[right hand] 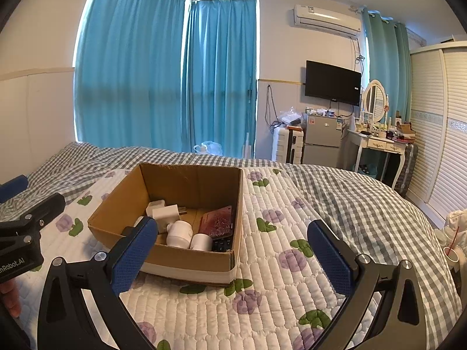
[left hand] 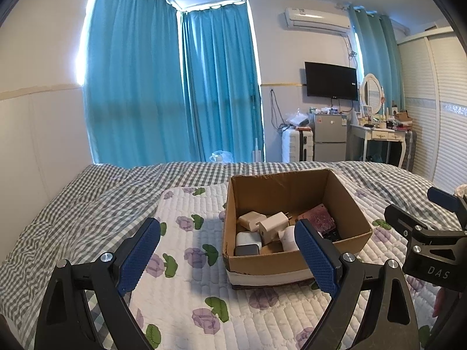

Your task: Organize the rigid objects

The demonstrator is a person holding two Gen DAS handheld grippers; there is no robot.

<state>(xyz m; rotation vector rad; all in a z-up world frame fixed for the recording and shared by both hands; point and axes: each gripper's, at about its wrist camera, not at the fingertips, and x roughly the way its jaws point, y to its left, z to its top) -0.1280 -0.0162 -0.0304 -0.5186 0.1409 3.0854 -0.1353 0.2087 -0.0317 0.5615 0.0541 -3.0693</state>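
Box of small things on the bed — both tools wide apart and holding nothing.

The cardboard box (right hand: 186, 250) sits on the flowered quilt (right hand: 277, 262) on the bed. Inside I count about three white chargers (left hand: 273, 224), two white round pieces (right hand: 179, 233), one pink patterned case (right hand: 219, 221), one dark remote (right hand: 221, 245) — some may be hidden. The left tool (left hand: 227, 250) and right tool (right hand: 233, 253) hover near the box. I think the next grab should come straight down, one thing only, clear of the box walls.
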